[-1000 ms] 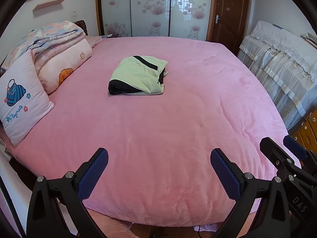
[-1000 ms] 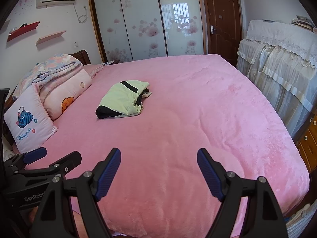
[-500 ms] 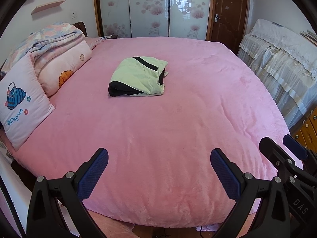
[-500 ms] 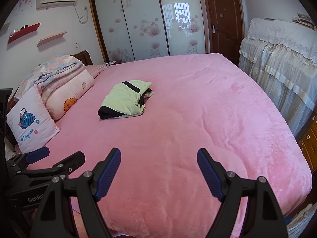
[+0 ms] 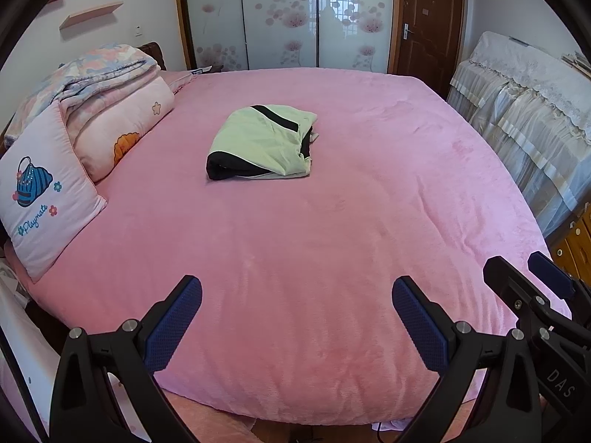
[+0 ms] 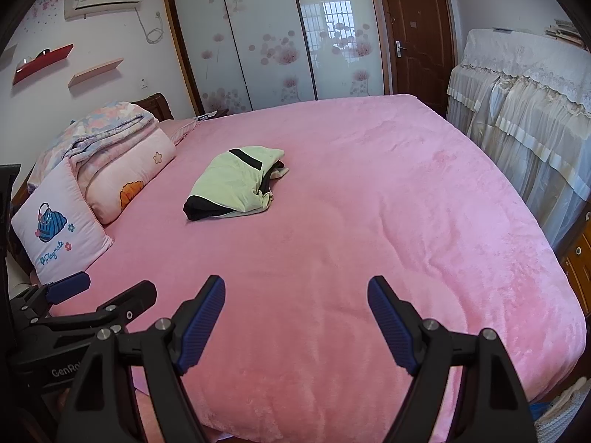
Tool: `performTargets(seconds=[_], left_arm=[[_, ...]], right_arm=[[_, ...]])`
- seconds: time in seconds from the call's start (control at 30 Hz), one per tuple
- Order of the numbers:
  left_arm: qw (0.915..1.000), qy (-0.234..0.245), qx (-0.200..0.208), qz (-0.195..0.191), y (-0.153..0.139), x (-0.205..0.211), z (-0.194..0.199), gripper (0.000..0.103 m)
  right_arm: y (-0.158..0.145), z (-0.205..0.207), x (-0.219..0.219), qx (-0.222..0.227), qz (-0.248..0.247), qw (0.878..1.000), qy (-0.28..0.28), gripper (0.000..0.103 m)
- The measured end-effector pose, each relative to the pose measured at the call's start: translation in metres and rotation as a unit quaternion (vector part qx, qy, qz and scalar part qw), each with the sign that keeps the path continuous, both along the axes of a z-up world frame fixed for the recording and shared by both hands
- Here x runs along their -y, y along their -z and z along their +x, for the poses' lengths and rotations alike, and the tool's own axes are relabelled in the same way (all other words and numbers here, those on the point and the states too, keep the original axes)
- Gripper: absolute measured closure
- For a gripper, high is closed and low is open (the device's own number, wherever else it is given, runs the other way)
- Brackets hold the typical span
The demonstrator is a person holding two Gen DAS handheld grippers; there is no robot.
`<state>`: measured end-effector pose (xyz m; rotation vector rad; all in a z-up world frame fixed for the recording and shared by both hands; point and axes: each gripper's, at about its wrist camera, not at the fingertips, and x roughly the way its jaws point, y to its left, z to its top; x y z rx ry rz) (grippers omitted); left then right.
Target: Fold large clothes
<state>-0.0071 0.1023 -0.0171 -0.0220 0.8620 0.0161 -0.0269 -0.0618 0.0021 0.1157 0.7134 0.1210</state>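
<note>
A light green and black garment lies folded in a compact bundle on the far middle of the pink bed; it also shows in the right wrist view. My left gripper is open and empty, held over the near edge of the bed, far short of the garment. My right gripper is open and empty, likewise over the near edge. Each gripper shows at the side of the other's view.
Pillows and a folded quilt are stacked at the bed's left side. A lace-covered piece of furniture stands along the right. Sliding wardrobe doors and a brown door are behind the bed.
Both views have shifted slightly, with the garment a little farther away; both grippers have drawn back a bit and stayed open. The garment has not moved.
</note>
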Motion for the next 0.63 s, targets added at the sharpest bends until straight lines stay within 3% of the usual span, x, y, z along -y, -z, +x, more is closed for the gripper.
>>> performTargets(seconds=[0.63], left_arm=[[1.0000,0.000,-0.007,0.006,0.0016,0.0028,0.0006,0.001]], right_arm=[[0.0064,0.0060,-0.0012,-0.010,0.006,1.000,0.005,0.023]])
